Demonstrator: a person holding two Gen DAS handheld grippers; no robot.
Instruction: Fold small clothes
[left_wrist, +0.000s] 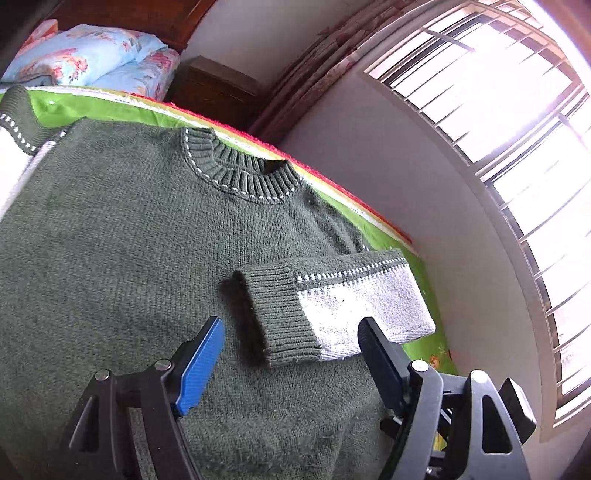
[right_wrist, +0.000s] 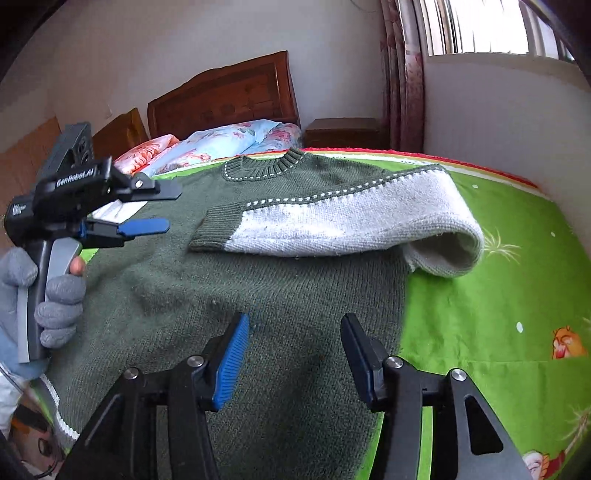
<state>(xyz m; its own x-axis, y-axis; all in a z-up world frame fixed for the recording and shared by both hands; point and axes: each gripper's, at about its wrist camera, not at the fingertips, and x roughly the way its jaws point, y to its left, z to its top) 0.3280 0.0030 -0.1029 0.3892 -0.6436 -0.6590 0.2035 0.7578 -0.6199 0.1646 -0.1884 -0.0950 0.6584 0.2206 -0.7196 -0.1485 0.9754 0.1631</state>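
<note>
A dark green knitted sweater (left_wrist: 122, 236) lies flat on the green bedsheet (right_wrist: 480, 314), its ribbed collar (left_wrist: 236, 173) toward the pillows. Its right sleeve (right_wrist: 343, 221), grey-white with a green cuff (left_wrist: 280, 314), is folded across the chest. My left gripper (left_wrist: 291, 343) hovers just short of the cuff, jaws open, nothing pressed between the pads. In the right wrist view the left gripper (right_wrist: 173, 208) hangs over the sweater's left side, held by a grey-gloved hand (right_wrist: 55, 295). My right gripper (right_wrist: 295, 332) stands open above the sweater's lower body, holding nothing.
Floral pillows (right_wrist: 221, 142) and a wooden headboard (right_wrist: 225, 96) lie beyond the collar. A wooden nightstand (right_wrist: 343, 131) stands beside the bed. A wall with a barred window (left_wrist: 498, 110) and a curtain (right_wrist: 402, 74) runs close along the bed's far edge.
</note>
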